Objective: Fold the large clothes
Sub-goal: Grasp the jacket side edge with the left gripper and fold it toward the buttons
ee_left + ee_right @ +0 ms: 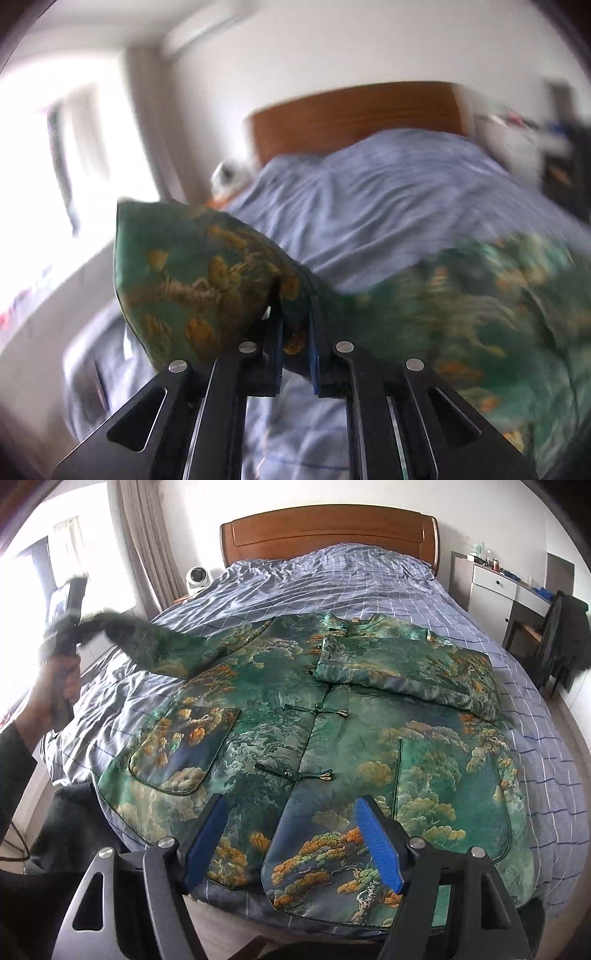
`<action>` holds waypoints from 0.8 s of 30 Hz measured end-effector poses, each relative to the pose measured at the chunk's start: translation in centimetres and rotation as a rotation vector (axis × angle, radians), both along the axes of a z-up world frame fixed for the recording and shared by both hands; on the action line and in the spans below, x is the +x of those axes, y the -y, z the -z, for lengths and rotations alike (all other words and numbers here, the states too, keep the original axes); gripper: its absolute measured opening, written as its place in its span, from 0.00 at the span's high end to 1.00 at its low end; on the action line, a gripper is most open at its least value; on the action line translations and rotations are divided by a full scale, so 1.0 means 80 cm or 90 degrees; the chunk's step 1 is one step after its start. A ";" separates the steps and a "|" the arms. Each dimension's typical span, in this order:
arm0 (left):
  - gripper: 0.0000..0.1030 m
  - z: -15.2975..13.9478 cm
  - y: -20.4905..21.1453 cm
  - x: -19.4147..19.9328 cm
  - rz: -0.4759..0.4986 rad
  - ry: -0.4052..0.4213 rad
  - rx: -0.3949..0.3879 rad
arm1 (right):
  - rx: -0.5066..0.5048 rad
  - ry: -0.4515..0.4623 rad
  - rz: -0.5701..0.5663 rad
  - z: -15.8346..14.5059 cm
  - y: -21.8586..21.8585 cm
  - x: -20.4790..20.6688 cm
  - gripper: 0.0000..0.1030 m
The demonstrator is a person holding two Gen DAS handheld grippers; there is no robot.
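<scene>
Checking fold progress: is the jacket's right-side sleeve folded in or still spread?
Folded in: that sleeve lies across the jacket chest. The other sleeve is lifted by the left gripper.

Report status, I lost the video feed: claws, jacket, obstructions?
Left claw shut on sleeve, lifted off bed. Right claw open above jacket hem. Other sleeve already folded across chest. Nothing blocking.

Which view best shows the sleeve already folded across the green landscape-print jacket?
The right wrist view: the folded sleeve lies sharp and whole across the chest of the green landscape-print jacket. The left wrist view is motion-blurred and shows only the other sleeve's cuff pinched in the left claw.
</scene>
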State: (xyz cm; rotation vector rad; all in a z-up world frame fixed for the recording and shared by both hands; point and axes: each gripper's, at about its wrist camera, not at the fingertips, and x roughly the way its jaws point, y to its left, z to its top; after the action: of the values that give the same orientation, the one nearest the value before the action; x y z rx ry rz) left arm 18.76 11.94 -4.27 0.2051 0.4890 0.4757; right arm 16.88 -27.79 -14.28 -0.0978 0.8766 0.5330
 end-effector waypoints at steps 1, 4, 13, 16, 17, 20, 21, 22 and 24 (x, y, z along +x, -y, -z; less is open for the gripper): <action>0.91 0.001 0.028 0.004 0.032 -0.005 0.034 | 0.004 0.003 0.003 -0.001 0.002 -0.001 0.29; 0.91 0.022 0.099 0.021 0.118 -0.045 0.108 | 0.014 0.006 0.013 -0.004 0.009 -0.002 0.29; 0.70 0.164 0.196 0.044 0.256 -0.286 0.088 | 0.026 -0.001 0.051 -0.003 0.036 0.002 0.29; 0.36 0.168 0.198 0.013 0.274 -0.283 0.079 | 0.028 -0.003 0.047 -0.003 0.038 0.014 0.29; 0.25 0.163 0.195 0.000 0.272 -0.269 0.082 | 0.030 -0.006 0.043 -0.003 0.037 0.021 0.29; 0.19 0.145 0.177 -0.039 0.276 -0.254 0.023 | 0.067 -0.030 0.024 -0.006 0.029 0.053 0.29; 0.19 0.144 0.172 -0.050 0.266 -0.253 0.001 | 0.095 -0.052 0.018 -0.005 0.026 0.069 0.29; 0.19 0.140 0.163 -0.059 0.253 -0.249 -0.021 | 0.126 -0.078 0.012 -0.003 0.021 0.085 0.29; 0.19 0.137 0.143 -0.079 0.219 -0.236 -0.072 | 0.218 -0.146 0.001 0.008 0.010 0.125 0.29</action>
State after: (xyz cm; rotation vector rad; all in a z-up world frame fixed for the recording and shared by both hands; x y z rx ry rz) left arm 12.47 0.47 -15.23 0.2641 0.8241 0.0692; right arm 26.91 -28.60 -14.92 0.2806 0.9955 0.6941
